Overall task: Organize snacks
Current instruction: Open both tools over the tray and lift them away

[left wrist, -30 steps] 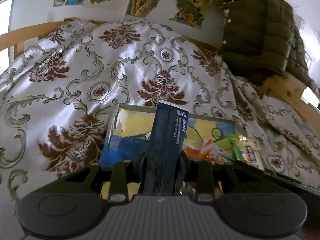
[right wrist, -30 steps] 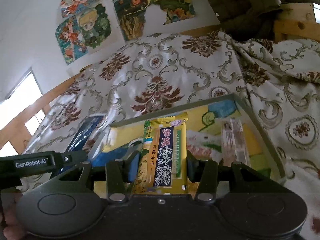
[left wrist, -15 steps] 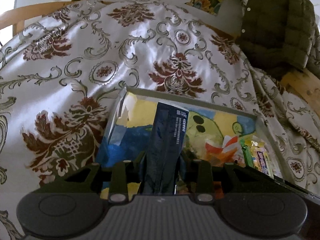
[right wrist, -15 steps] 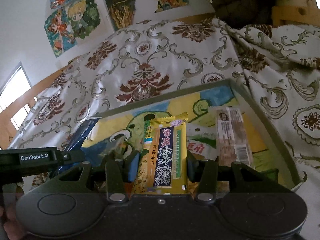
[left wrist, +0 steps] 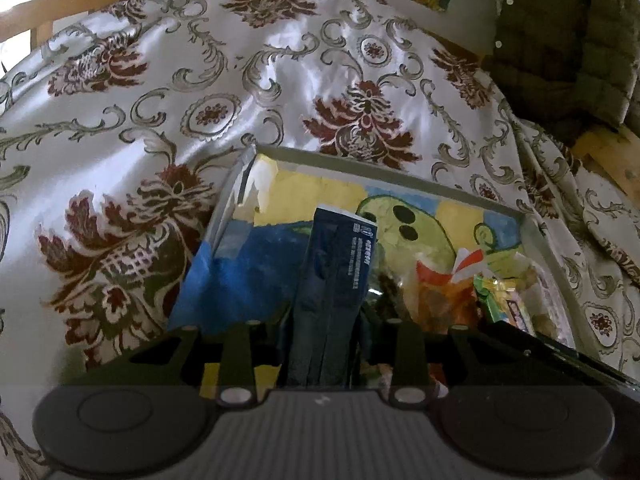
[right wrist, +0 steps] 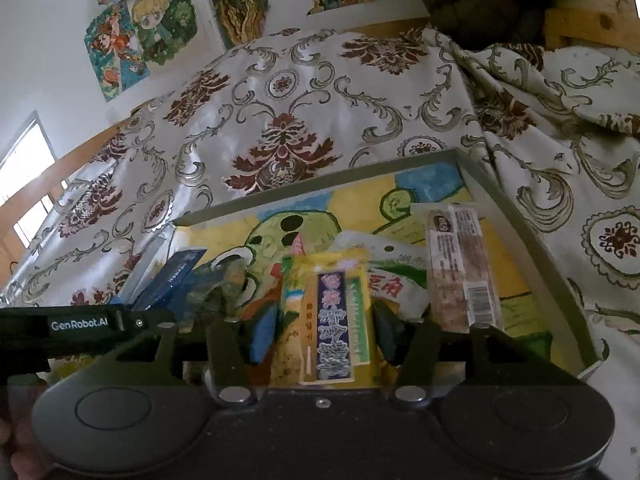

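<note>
My left gripper (left wrist: 326,320) is shut on a dark blue snack pack (left wrist: 334,280), held over the left half of the grey tray (left wrist: 360,164) with a cartoon picture on its floor. My right gripper (right wrist: 324,320) holds a yellow snack pack (right wrist: 332,312) with a dark label, low over the tray (right wrist: 520,232); the jaws look slightly parted around it and the pack is blurred. The blue pack (right wrist: 176,276) and the left gripper's body show at the left of the right wrist view. An orange-red pack (left wrist: 444,292) and a long brown pack (right wrist: 460,268) lie in the tray.
The tray rests on a shiny cream cloth with dark red floral patterns (left wrist: 200,112). A dark green padded jacket (left wrist: 560,40) hangs at the back right over a wooden frame (right wrist: 592,16). Cartoon posters (right wrist: 144,28) hang on the wall.
Both grippers have come down and forward over the tray, which now fills more of each view. The yellow pack has tilted and blurred between the right fingers, which stand a little wider.
</note>
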Available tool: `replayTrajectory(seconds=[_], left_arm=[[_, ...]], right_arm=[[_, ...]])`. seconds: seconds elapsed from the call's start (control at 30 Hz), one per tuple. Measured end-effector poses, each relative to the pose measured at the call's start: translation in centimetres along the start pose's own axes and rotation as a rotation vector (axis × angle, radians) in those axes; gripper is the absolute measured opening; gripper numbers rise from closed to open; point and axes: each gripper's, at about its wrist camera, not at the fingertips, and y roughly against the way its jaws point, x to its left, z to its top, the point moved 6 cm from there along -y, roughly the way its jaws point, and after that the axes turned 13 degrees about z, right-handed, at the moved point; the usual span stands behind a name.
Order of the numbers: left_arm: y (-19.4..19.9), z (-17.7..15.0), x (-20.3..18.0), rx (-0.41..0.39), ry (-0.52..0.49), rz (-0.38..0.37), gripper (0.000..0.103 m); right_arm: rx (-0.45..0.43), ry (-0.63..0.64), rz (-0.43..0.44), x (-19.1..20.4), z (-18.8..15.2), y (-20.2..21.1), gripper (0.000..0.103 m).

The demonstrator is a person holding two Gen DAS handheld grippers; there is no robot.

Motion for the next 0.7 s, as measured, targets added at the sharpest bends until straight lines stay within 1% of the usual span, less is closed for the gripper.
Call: replayTrajectory(seconds=[0.1, 0.17, 0.23, 0.3, 0.33, 0.37, 0.4, 0.43, 0.47, 0.53, 0.57, 0.7], left_arm=[[0.1, -0.2, 0.1, 0.013, 0.005, 0.002, 0.039], [0.7, -0.3, 0.3, 0.009, 0.011, 0.001, 0.048], [1.5, -0.2, 0.6, -0.006, 0.022, 0.001, 0.063], [2.5, 0.0, 0.9, -0.024, 0.040, -0.003, 0.069], [3.1, 0.1, 1.1, -0.031, 0.052, -0.007, 0.074], [3.6, 0.2, 1.3, -0.037, 0.062, -0.009, 0.077], [4.3, 0.3, 1.6, -0.049, 0.073, -0.009, 0.083], [5.0, 0.4, 1.8, -0.061, 0.080, -0.006, 0.088], [5.9, 0.5, 2.1, -0.078, 0.084, 0.000, 0.090], [7.4, 0.7, 2.5, -0.108, 0.087, 0.013, 0.100], [8.2, 0.7, 2.7, -0.124, 0.089, 0.022, 0.103], [10.8, 0.7, 3.4, -0.159, 0.079, 0.046, 0.103]], right_arm=[[0.006, -0.004, 0.004, 0.1, 0.0, 0.2, 0.064], [0.003, -0.003, 0.002, 0.1, 0.2, 0.5, 0.070], [-0.004, 0.006, -0.008, 0.3, 0.4, 1.1, 0.072], [-0.014, 0.015, -0.015, 0.5, 0.7, 1.9, 0.078], [-0.025, 0.018, -0.018, 0.7, 0.9, 2.5, 0.085], [-0.035, 0.021, -0.019, 0.9, 1.1, 2.9, 0.087], [-0.043, 0.026, -0.022, 1.1, 1.3, 3.5, 0.087], [-0.050, 0.030, -0.024, 1.3, 1.5, 4.1, 0.090], [-0.060, 0.034, -0.026, 1.5, 1.7, 4.7, 0.095], [-0.079, 0.040, -0.027, 1.9, 2.0, 6.0, 0.099], [-0.086, 0.042, -0.026, 2.1, 2.1, 6.6, 0.101], [-0.112, 0.048, -0.044, 2.7, 2.5, 8.9, 0.102]])
